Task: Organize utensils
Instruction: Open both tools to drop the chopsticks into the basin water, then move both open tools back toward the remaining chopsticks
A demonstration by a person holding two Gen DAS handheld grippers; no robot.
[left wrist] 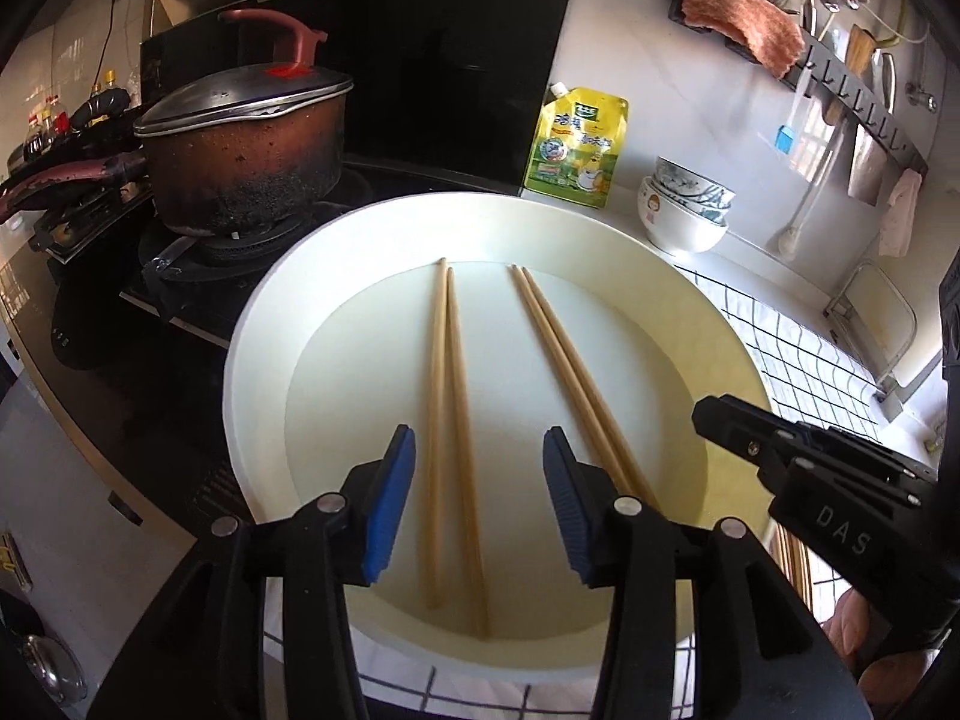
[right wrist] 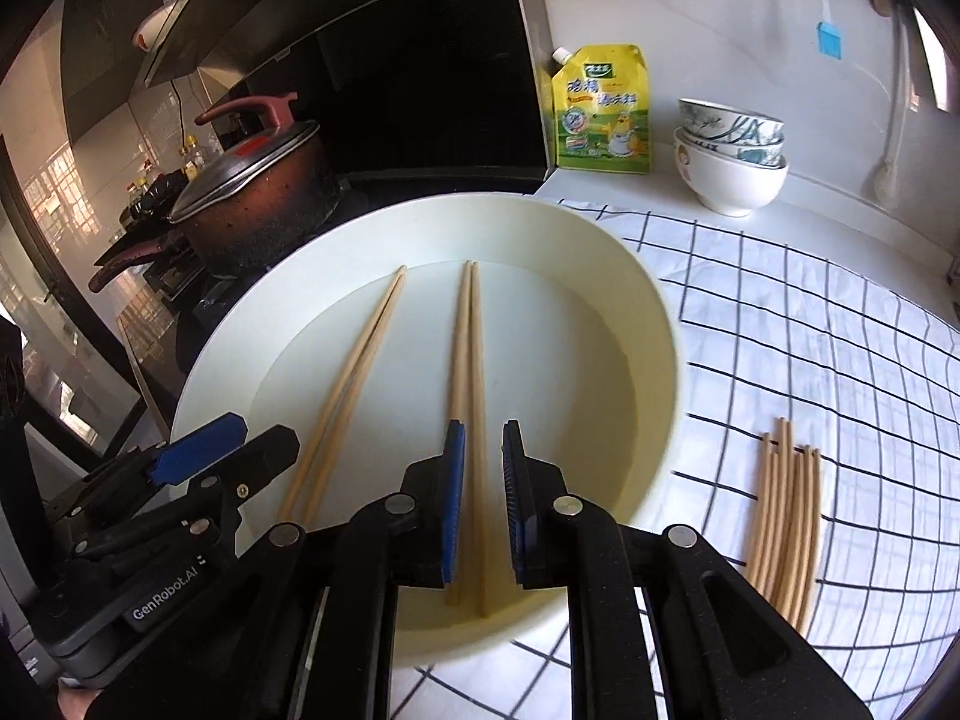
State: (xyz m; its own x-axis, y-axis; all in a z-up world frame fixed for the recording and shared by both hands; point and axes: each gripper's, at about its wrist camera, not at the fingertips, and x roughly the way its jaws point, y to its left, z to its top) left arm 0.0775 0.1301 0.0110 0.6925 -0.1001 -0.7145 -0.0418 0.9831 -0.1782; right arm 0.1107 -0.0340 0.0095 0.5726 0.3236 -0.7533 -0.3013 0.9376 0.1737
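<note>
Checked cloth [right wrist: 780,324] lies partly hidden under the plate [right wrist: 654,324].

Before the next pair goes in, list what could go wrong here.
1. The right gripper stands barely apart around its chopstick pair; pulling back could drag them out of line.
2. The left gripper and the right one sit close together over the plate, so they could bump.
3. The plate's far rim reaches toward the stove by the pot; a push could slide it there.
</note>
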